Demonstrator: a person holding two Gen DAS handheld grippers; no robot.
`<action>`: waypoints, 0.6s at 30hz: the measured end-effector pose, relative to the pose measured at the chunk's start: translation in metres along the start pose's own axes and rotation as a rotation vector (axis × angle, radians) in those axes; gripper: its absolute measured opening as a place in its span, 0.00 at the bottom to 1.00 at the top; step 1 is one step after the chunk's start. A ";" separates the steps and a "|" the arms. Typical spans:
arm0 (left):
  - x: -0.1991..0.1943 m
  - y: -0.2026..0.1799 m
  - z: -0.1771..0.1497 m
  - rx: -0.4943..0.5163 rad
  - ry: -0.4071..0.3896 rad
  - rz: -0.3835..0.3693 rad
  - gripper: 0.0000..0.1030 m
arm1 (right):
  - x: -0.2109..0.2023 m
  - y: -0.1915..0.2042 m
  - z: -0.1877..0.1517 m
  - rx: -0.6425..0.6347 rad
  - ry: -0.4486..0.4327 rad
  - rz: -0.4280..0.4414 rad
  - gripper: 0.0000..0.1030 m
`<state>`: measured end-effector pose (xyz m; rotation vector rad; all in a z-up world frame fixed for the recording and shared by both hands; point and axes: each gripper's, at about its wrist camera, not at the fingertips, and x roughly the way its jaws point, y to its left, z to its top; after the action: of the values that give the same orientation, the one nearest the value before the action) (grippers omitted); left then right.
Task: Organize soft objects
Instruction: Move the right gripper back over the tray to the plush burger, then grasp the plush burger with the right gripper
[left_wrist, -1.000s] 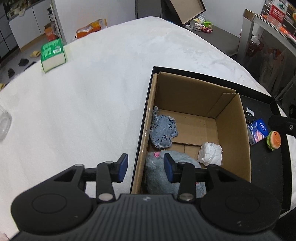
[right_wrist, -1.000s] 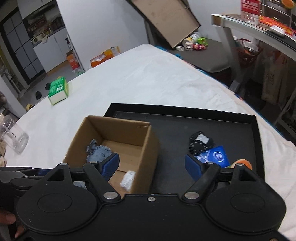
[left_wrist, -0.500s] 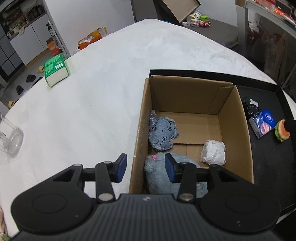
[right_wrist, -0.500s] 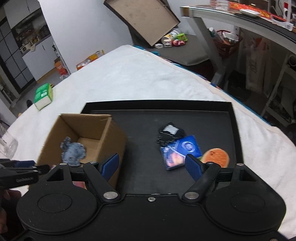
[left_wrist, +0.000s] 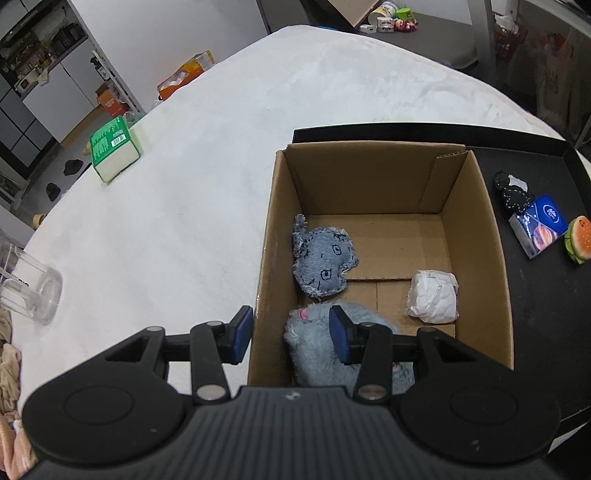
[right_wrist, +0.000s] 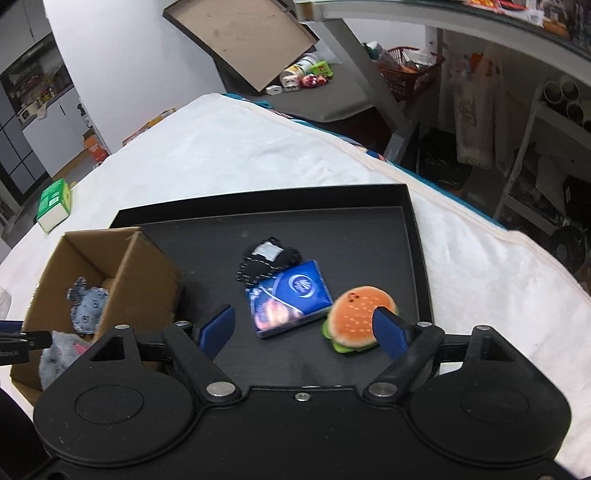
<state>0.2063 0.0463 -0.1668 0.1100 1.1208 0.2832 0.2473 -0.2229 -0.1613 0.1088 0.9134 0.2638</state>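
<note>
A cardboard box (left_wrist: 476, 206) stands on the left of a black tray (right_wrist: 369, 229). Inside lie a denim plush (left_wrist: 323, 260), a fluffy grey plush (left_wrist: 314, 343) and a white wad (left_wrist: 432, 297). My left gripper (left_wrist: 291, 338) is open and empty, straddling the box's near left wall. On the tray lie a plush burger (right_wrist: 356, 317), a blue tissue pack (right_wrist: 291, 297) and a black spotted soft item (right_wrist: 264, 262). My right gripper (right_wrist: 306, 330) is open and empty above the tray, with the pack and burger ahead between its fingers.
The tray sits on a white cloth-covered table (left_wrist: 184, 206). A green and white pack (left_wrist: 112, 149) lies far left and a clear glass jar (left_wrist: 31, 291) at the near left. Shelves and clutter stand past the table's right edge (right_wrist: 535, 147).
My right gripper has swung right, from over the box to over the tray's loose items. My left gripper has drawn back and up a little from the box, still open.
</note>
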 end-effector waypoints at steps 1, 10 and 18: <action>0.001 -0.001 0.001 0.002 0.004 0.007 0.42 | 0.002 -0.004 -0.001 0.004 0.004 -0.002 0.79; 0.003 -0.015 0.006 0.040 0.025 0.071 0.42 | 0.022 -0.032 -0.010 0.012 0.031 -0.002 0.78; 0.005 -0.017 0.011 0.028 0.048 0.092 0.42 | 0.035 -0.048 -0.014 0.027 0.043 -0.004 0.78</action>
<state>0.2205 0.0319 -0.1701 0.1801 1.1692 0.3538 0.2649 -0.2597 -0.2064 0.1267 0.9598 0.2509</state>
